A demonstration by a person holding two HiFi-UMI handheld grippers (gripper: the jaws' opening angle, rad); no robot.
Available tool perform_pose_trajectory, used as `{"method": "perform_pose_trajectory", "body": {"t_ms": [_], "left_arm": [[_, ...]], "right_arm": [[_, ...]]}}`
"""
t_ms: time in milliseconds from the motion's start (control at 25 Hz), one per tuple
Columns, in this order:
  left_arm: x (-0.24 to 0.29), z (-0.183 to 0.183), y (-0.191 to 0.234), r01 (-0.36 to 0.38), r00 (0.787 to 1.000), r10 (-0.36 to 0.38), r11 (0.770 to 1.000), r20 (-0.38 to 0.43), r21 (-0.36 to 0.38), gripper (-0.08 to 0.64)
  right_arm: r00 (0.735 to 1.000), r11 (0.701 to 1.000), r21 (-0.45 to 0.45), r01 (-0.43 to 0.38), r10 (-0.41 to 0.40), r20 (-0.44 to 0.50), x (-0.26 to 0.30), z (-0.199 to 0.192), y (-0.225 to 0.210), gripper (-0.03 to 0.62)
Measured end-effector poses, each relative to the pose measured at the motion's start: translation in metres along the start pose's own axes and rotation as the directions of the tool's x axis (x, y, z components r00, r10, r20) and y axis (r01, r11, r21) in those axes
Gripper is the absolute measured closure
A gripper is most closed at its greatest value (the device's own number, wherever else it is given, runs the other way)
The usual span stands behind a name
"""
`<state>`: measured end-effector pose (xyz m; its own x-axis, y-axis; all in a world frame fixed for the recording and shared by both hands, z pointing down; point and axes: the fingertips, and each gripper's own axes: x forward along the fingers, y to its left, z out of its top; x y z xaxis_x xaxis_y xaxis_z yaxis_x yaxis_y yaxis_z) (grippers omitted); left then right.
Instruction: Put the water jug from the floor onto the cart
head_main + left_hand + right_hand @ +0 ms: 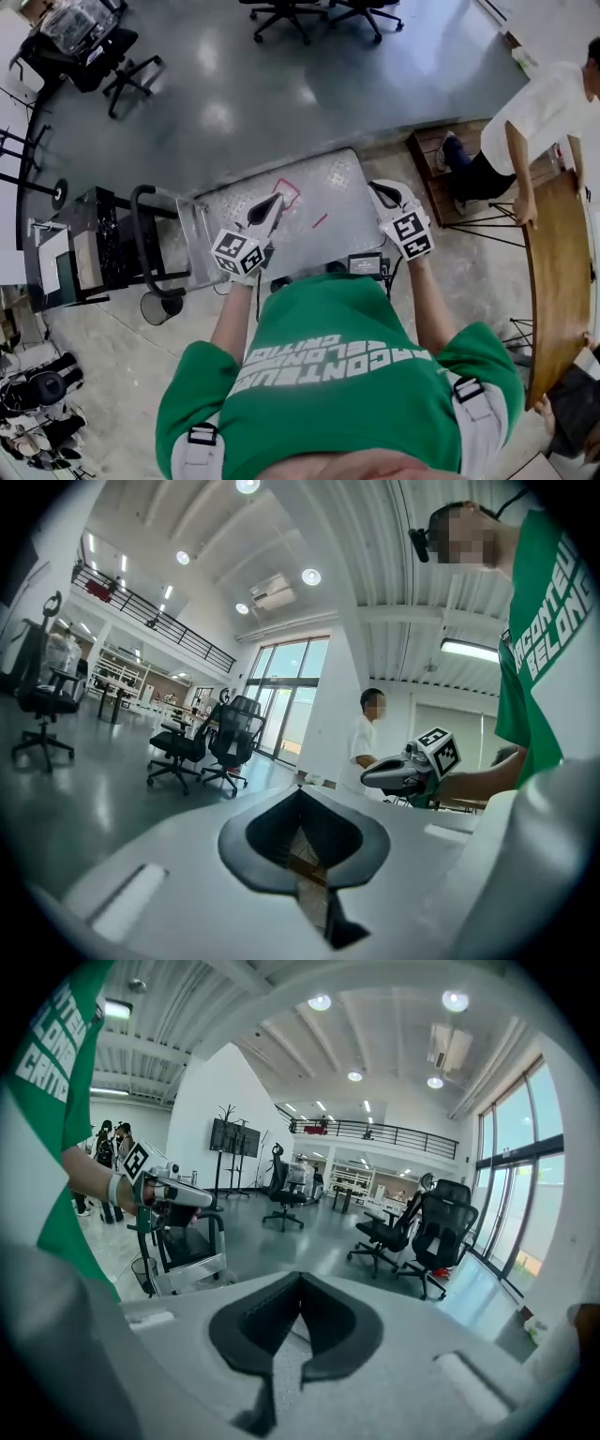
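Observation:
No water jug shows in any view. The cart's grey metal deck (pixel 323 202) lies on the floor in front of me, its black push handle (pixel 142 239) at the left end. My left gripper (pixel 272 204) hangs over the deck's left part, jaws shut and empty. My right gripper (pixel 380 192) hangs over the deck's right edge, also shut on nothing. In the left gripper view its jaws (pixel 300 794) meet, and the right gripper (pixel 403 772) shows beyond them. In the right gripper view the jaws (pixel 300 1279) are closed, with the left gripper (pixel 173 1194) and the cart's handle (pixel 192 1241) at the left.
A person in a white shirt (pixel 544 117) leans on a long wooden table (pixel 558 281) at the right. A black shelf unit (pixel 84 248) and a small bin (pixel 155 307) stand left of the cart. Office chairs (pixel 103 56) stand on the grey floor beyond.

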<state>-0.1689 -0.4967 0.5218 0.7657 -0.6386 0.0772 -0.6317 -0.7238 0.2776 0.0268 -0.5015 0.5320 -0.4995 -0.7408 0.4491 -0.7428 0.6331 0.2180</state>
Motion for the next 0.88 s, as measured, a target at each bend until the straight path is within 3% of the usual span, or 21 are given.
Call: {"method": "perform_pose_trajectory", "body": {"t_ms": [880], "left_arm": [[-0.022,-0.008,0.007,-0.036,0.999,0.036,0.999,0.003,-0.003,0.543]], "right_arm": [[0.999,0.999,-0.007,-0.044,0.044,-0.001,0.018,-0.001,0.025,0.598]]}}
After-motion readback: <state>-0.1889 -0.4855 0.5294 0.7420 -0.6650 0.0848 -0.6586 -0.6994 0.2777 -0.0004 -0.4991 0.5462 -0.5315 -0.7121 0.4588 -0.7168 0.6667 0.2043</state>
